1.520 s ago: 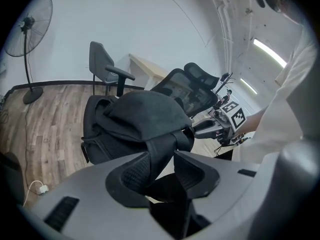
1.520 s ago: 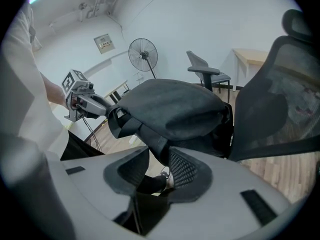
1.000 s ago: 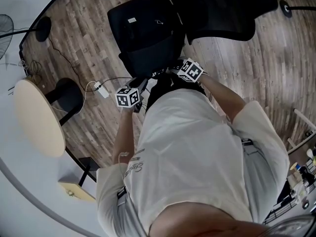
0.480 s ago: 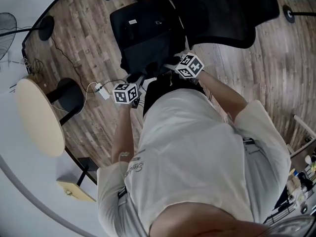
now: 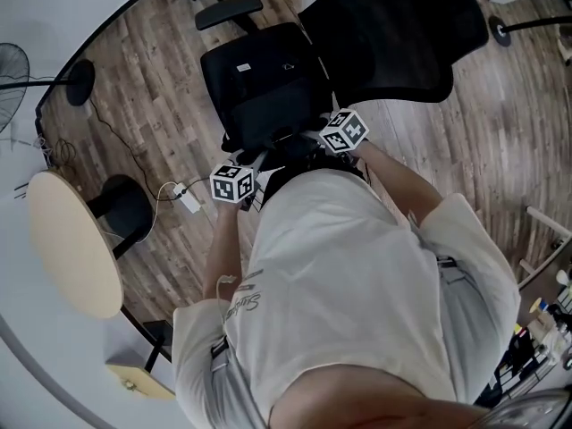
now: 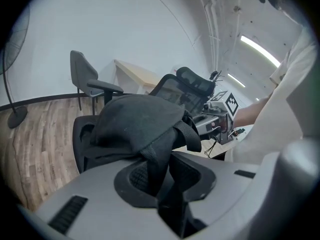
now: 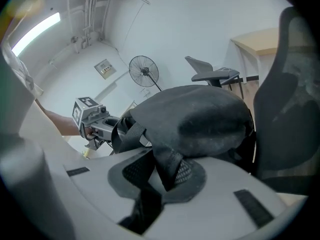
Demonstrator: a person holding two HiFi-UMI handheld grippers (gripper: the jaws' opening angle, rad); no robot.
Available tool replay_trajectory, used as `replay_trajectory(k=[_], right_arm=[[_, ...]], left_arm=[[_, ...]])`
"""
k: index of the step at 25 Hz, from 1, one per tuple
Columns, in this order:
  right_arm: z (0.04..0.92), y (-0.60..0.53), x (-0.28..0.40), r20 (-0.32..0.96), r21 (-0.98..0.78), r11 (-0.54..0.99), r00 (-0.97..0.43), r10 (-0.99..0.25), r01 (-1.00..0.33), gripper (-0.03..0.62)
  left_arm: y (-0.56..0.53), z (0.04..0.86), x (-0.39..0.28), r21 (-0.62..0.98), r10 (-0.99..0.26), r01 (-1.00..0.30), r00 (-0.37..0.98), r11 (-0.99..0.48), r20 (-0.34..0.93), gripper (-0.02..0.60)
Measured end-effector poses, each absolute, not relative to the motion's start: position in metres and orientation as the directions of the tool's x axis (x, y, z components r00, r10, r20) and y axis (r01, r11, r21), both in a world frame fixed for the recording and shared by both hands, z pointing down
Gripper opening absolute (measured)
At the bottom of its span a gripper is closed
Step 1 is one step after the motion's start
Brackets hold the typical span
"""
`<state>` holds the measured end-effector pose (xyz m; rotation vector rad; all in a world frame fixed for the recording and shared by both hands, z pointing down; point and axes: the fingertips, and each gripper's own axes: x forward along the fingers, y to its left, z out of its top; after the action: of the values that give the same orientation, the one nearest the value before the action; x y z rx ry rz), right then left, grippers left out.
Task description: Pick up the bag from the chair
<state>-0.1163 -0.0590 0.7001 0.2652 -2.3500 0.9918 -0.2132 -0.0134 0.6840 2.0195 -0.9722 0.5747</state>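
- At the far left of the head view, we see a standing fan [image 5: 9,54] against the white wall. Below it is a pale round table [image 5: 71,248], with a black stool [image 5: 125,211] just beside it on the wooden floor [image 5: 152,88].
- A little further right, a white adapter [image 5: 189,202] lies on the floor with its cable trailing.
- Left of centre, the left gripper [image 5: 257,161] points at the near edge of the seat. In the left gripper view its jaws have just been closing. They now pinch a dark fold of the bag [image 6: 137,121], which runs down between them.
- In the upper centre, the black bag sits on the seat of a black office chair [image 5: 398,25] and covers most of it. Its near edge is bunched up where the grippers meet it. The chair's backrest is at the upper right.
- Right of centre, the right gripper [image 5: 315,143] points at the same near edge of the bag. In the right gripper view its jaws have also just been closing and now clamp a black strap of the bag.
- Across the lower right of the head view, the person's pale shirt [image 5: 357,293] fills the frame, with both forearms stretched toward the chair.
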Motion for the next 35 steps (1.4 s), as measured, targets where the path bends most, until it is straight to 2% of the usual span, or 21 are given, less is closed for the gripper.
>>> replay_trajectory(k=[7,13,23,30,35], right_arm=[[0.677,-0.089,-0.127,0.594,-0.534,0.725,-0.803,-0.044,-0.435,0.044],[0.660,-0.098,-0.135,0.573,-0.543,0.726,-0.818,-0.047,-0.422,0.035],[0.599,-0.162,-0.157,0.460,-0.469,0.803,-0.878,-0.133,-0.368,0.031],[0.564,-0.187,-0.153,0.392,-0.421,0.833,-0.900,-0.190,-0.359,0.031],[0.543,-0.187,-0.158,0.371,-0.381,0.865,-0.911,-0.182,-0.328,0.031]], left_arm=[[-0.038,0.654,-0.223,0.473,-0.450,-0.729,0.681,-0.495,0.578,0.056],[-0.053,0.627,-0.229,0.534,-0.449,-0.658,0.753,-0.531,0.481,0.049],[-0.136,0.569,-0.252,0.505,-0.646,-0.723,0.673,-0.471,0.361,0.049],[-0.155,0.533,-0.249,0.472,-0.682,-0.732,0.661,-0.492,0.314,0.051],[-0.150,0.514,-0.251,0.484,-0.705,-0.729,0.653,-0.484,0.277,0.049]])
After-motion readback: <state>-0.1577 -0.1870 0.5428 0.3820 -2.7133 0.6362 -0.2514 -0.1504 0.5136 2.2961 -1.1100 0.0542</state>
